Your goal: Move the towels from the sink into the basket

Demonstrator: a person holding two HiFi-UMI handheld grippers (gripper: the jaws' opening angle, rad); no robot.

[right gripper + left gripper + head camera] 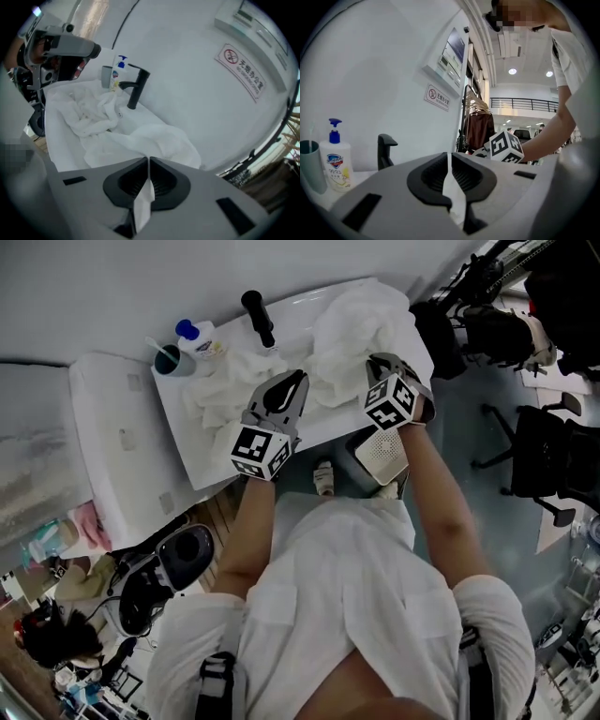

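In the left hand-held gripper [292, 382] and the right hand-held gripper [377, 364] alike, towel fabric [142, 206] was pinched tight. The bunched towel [352, 324] was held just above the sink [202, 465], where another towel [220, 390] was seen lying. A high lift, clear of the faucet [260, 320] behind, was called for before carrying.

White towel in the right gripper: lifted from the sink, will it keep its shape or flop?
Probably floppy: the white towel lies in soft crumpled folds, and only a thin fold sits in the shut right gripper. It likely trails over the sink rim, perhaps snagging the black faucet.
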